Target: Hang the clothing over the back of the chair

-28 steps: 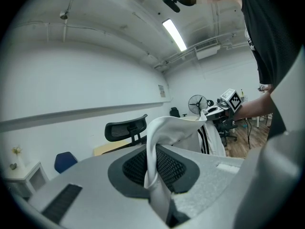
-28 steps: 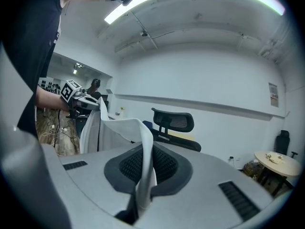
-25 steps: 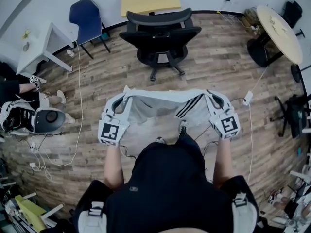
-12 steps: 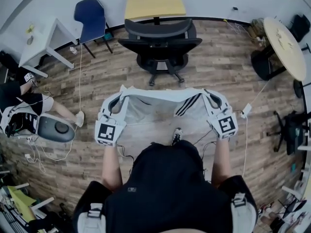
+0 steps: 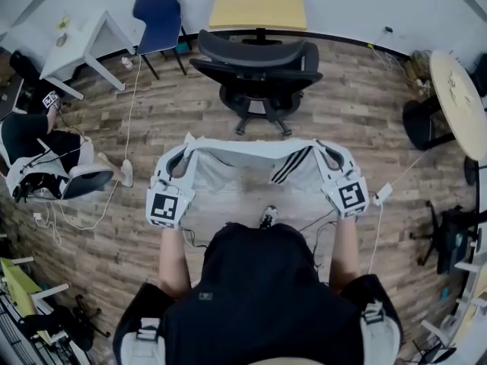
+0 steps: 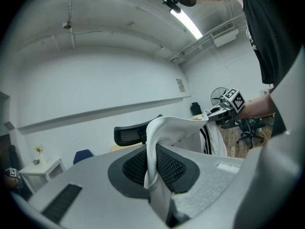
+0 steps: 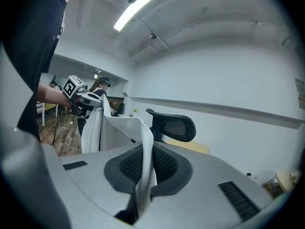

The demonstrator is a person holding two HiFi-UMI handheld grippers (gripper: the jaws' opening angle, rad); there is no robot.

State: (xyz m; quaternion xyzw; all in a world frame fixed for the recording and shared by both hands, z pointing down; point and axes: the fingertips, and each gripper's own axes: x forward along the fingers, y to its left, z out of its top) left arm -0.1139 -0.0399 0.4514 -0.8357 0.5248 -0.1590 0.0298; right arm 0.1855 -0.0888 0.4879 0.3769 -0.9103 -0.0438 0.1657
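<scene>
- Only the head view shows the white garment with black side stripes (image 5: 251, 160) whole. It is stretched between the two grippers above the wood-plank floor (image 5: 342, 112), apart from the black mesh office chair (image 5: 259, 63) ahead.
- The left gripper view shows the left gripper (image 6: 155, 175) clamped on a bunched fold of the cloth. The right gripper view shows the right gripper (image 7: 142, 182) pinching the opposite edge.
- In the gripper views only the chair's headrest is visible; cloth and jaws cover the rest.
- One garment, two grippers, one office chair straight ahead.
</scene>
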